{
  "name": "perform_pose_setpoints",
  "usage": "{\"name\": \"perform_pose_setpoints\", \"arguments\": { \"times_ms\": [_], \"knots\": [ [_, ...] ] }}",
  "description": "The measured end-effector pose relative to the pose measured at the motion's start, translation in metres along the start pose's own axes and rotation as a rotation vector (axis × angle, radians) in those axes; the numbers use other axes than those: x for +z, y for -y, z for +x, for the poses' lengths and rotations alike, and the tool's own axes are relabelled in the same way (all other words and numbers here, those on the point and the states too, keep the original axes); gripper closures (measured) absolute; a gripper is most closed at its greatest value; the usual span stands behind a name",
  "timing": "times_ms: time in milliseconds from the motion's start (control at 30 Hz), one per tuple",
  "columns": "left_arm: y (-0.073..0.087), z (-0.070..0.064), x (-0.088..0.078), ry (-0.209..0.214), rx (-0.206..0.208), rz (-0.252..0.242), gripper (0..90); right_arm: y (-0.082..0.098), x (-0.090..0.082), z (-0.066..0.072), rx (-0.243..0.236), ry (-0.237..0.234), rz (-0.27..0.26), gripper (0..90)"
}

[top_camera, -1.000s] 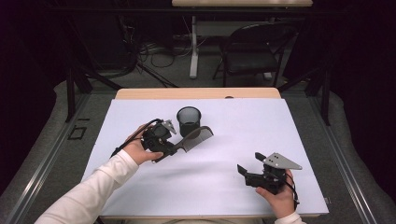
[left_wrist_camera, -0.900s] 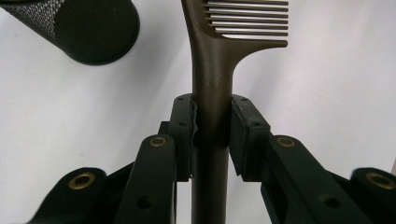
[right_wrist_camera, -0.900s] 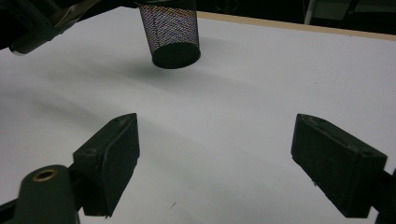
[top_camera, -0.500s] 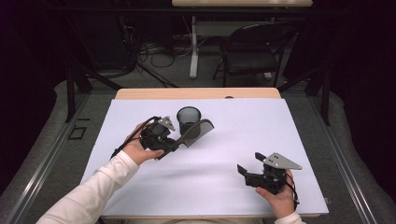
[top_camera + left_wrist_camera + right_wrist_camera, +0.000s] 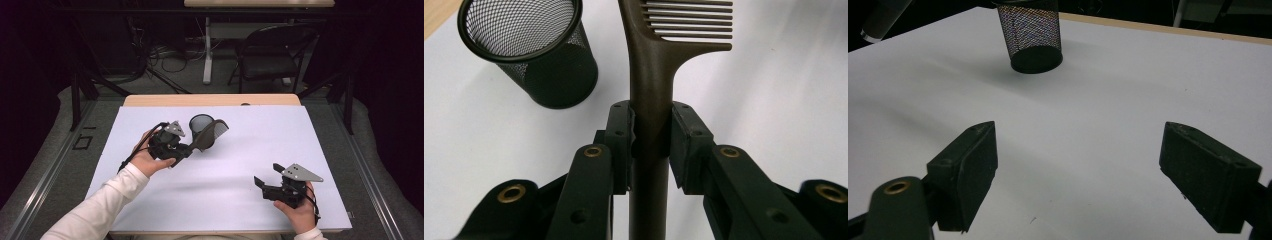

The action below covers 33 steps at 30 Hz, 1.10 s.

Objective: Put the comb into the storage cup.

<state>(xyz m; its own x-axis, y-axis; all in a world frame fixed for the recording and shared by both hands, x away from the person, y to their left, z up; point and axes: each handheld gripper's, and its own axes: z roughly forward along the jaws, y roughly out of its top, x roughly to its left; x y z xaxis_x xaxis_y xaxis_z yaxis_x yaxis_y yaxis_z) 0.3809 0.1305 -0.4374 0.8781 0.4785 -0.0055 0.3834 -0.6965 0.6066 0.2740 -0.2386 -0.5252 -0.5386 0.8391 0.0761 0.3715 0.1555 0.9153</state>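
Note:
A brown wide-tooth comb (image 5: 213, 132) is clamped by its handle in my left gripper (image 5: 192, 148), which is shut on it. The comb's toothed head hangs just right of a black mesh cup (image 5: 200, 124) that stands upright on the white table cover (image 5: 260, 135). In the left gripper view the pads press both sides of the comb (image 5: 651, 70) handle at my left gripper (image 5: 651, 127), and the mesh cup (image 5: 531, 50) sits at the upper left. My right gripper (image 5: 267, 175) rests near the front right, open, nothing between its jaws. From my right gripper (image 5: 1078, 145) the mesh cup (image 5: 1034, 35) stands farther off.
The table's wooden far edge (image 5: 210, 100) shows beyond the white cover. A black chair (image 5: 275, 55) and cables stand on the floor behind the table. A person's white sleeve (image 5: 100, 205) comes in from the bottom left.
My left gripper has lifted the comb and carried it toward the mesh cup, so the comb head now sits close by the cup's rim. My right gripper has stayed put.

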Motion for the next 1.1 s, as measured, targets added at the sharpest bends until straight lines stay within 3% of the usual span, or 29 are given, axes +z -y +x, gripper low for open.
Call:
{"name": "perform_pose_setpoints", "arguments": {
  "times_ms": [133,233,533,633,833,1100],
  "knots": [
    [0.0,-0.001,-0.003,-0.022,-0.003,-0.028,72.6,0.0,0.0,0.0,0.0,0.001,-0.001,15.5],
    [0.0,-0.002,-0.005,-0.033,-0.037,-0.088,72.5,0.0,-0.001,0.0,0.004,0.004,-0.003,15.9],
    [-0.001,0.0,-0.009,-0.059,-0.077,-0.169,72.5,-0.001,-0.001,-0.001,0.011,0.007,-0.006,16.2],
    [-0.001,-0.001,-0.01,-0.066,-0.093,-0.193,72.6,-0.001,-0.001,-0.001,0.002,0.006,-0.008,20.5],
    [-0.002,-0.004,-0.011,-0.07,-0.11,-0.251,72.6,-0.001,-0.002,-0.001,-0.001,0.011,-0.022,24.3],
    [-0.004,-0.008,-0.012,-0.12,-0.109,-0.301,72.6,-0.001,-0.001,-0.001,-0.015,0.01,-0.034,26.2]
  ]
}}
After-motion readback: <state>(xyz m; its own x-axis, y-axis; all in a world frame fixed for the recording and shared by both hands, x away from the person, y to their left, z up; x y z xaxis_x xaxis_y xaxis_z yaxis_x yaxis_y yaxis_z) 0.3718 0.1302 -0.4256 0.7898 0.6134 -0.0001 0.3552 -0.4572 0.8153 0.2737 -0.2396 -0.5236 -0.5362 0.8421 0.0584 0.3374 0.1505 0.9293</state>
